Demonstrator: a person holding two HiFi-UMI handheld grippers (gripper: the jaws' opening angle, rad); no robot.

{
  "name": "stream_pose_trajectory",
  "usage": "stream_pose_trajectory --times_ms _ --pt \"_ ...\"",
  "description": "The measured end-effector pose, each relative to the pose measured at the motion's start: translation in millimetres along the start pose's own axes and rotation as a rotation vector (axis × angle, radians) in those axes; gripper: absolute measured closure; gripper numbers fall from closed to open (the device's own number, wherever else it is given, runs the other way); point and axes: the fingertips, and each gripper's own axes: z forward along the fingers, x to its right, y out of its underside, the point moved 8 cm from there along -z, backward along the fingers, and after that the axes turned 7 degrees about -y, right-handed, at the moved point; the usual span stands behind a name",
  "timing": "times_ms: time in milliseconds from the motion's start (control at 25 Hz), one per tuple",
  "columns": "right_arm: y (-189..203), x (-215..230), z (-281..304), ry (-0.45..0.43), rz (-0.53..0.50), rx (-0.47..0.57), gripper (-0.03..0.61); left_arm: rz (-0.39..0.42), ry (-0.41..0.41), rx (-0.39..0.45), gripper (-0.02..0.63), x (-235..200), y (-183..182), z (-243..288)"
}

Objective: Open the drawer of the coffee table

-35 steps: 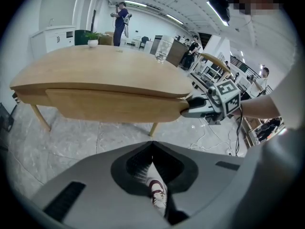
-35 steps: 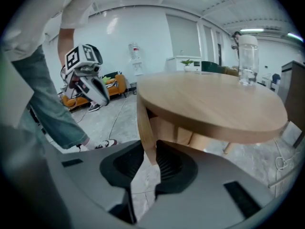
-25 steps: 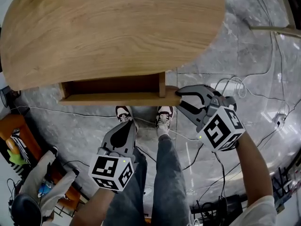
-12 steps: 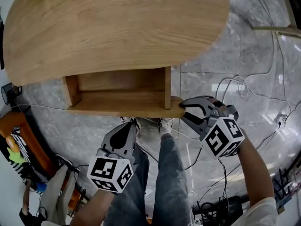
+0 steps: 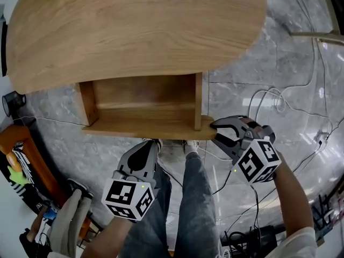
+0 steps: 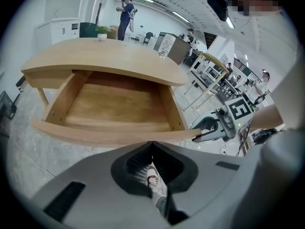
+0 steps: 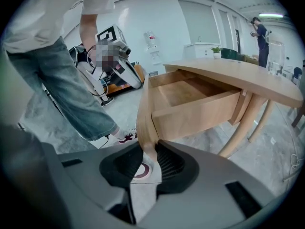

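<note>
The oval wooden coffee table [image 5: 134, 31] fills the top of the head view. Its drawer [image 5: 142, 104] stands pulled out below the tabletop, and nothing shows on its bare wooden floor [image 6: 114, 104]. My right gripper [image 5: 217, 132] is shut on the right end of the curved drawer front [image 5: 145, 129]. In the right gripper view the panel's edge [image 7: 145, 128] sits pinched between the ribbed pads [image 7: 167, 161]. My left gripper [image 5: 144, 150] hangs shut and holds nothing, just short of the drawer front and over the person's legs; its jaw tips [image 6: 152, 148] meet.
The person's jeans [image 5: 188, 198] and shoes [image 5: 191, 144] are right below the drawer front. Cables [image 5: 269, 101] trail over the grey marble floor at the right. An orange seat [image 5: 21, 155] stands at the lower left. A glass [image 6: 164, 46] stands on the tabletop.
The drawer has slid farther out from under the tabletop toward the person, and my right gripper has come back with its front. My left gripper has stayed put.
</note>
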Motion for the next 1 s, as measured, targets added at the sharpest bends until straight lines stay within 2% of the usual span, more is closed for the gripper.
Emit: stream_pose_trajectory --times_ms 680,1000 --pt "16.5 -5.2 19.8 -0.008 -0.025 -0.093 0.474 -0.014 0.0 0.007 0.622 -9.8 2.8 -4.9" --pt "23.2 -6.1 27.1 -0.001 -0.024 -0.099 0.466 -0.008 -0.001 -0.005 0.621 -13.8 11.7 -6.2"
